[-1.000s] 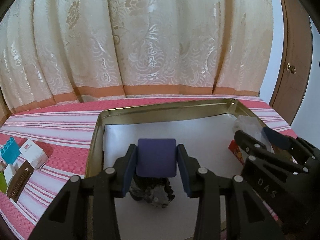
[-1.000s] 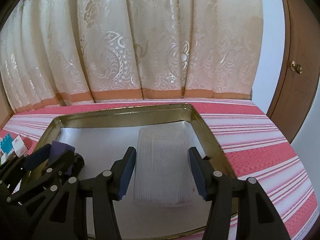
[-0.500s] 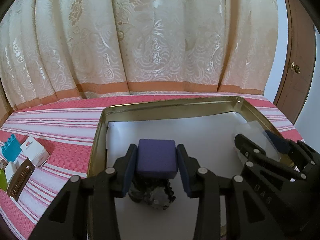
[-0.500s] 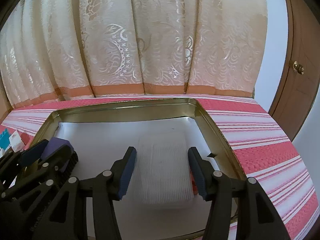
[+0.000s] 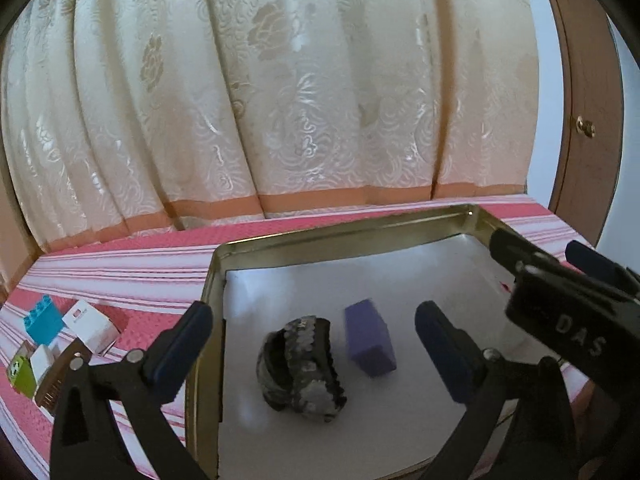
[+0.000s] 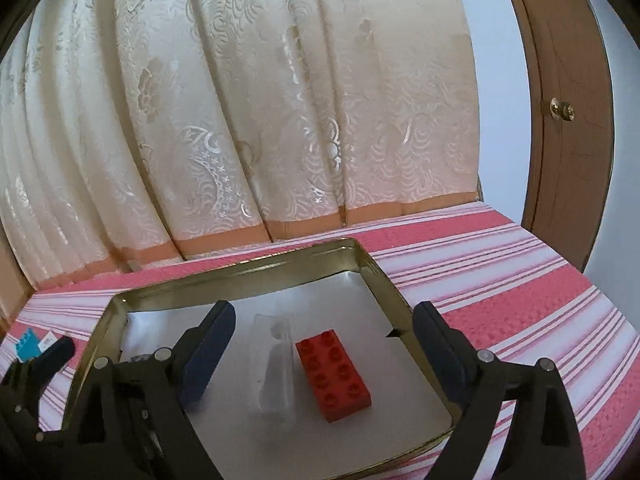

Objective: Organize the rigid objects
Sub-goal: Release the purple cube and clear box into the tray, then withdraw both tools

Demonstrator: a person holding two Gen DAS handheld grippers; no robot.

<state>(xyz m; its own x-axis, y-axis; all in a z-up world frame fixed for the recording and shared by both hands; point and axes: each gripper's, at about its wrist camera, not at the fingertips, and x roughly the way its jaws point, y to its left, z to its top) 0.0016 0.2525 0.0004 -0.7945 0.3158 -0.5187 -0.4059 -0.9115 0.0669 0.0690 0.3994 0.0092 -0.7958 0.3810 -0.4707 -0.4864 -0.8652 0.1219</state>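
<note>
A gold metal tray (image 5: 340, 236) with a white floor lies on the pink striped cloth. In the left wrist view a purple block (image 5: 370, 338) and a dark sequined hair claw (image 5: 302, 364) lie in the tray. My left gripper (image 5: 316, 344) is open above them, holding nothing. In the right wrist view the tray (image 6: 384, 280) holds a red brick (image 6: 334, 368) and a clear plastic box (image 6: 278, 368) side by side. My right gripper (image 6: 324, 348) is open above them, empty. It also shows at the right of the left wrist view (image 5: 560, 272).
Left of the tray on the cloth lie a blue brick (image 5: 42, 320), a white box (image 5: 90, 326), a green block (image 5: 22, 372) and a brown comb (image 5: 54, 384). A cream curtain hangs behind. A wooden door (image 6: 560, 120) stands at the right.
My left gripper opened and let go of the purple block, which now lies beside the hair claw. My right gripper opened off the clear box and both pulled back.
</note>
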